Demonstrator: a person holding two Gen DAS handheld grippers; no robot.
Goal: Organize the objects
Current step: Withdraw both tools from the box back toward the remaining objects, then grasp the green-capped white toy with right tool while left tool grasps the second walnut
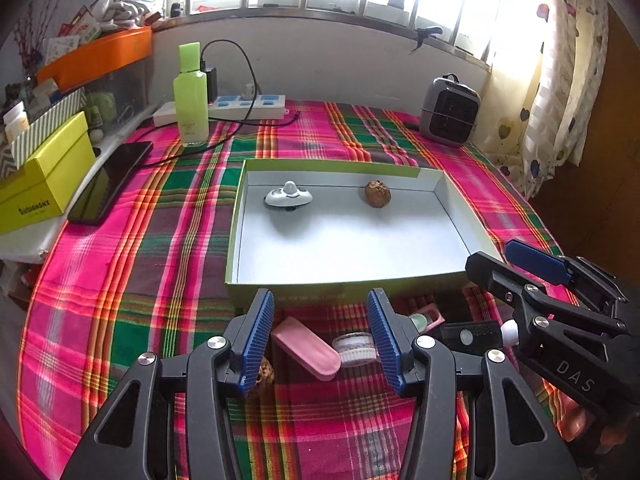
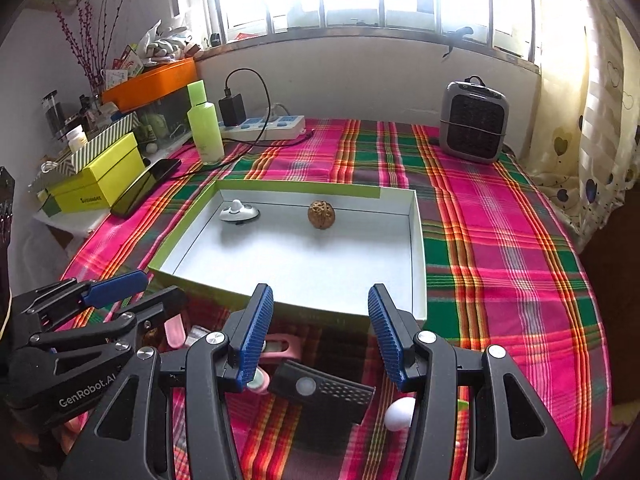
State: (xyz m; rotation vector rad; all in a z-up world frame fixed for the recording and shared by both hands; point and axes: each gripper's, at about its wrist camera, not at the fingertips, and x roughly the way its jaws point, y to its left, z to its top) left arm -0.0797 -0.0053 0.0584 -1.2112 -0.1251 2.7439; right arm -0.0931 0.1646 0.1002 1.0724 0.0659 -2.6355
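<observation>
Bottle: 1 pale green bottle (image 1: 191, 96) upright beside the power strip (image 1: 224, 107)
Heater: grey heater (image 1: 450, 111) (far right corner)
Phone: dark phone (image 1: 110, 182) by yellow box (image 1: 44, 178)

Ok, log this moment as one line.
left gripper: open, empty | right gripper: open, empty | tray: walnut, white toy | pink case: outside, on cloth

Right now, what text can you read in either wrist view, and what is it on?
"DAS": on the right gripper arm.
"GenRobot.AI": on the left gripper arm, last letters partly hidden.
Print on the yellow-green box: too blurred to read.
Print on the green bottle: too small.
</observation>
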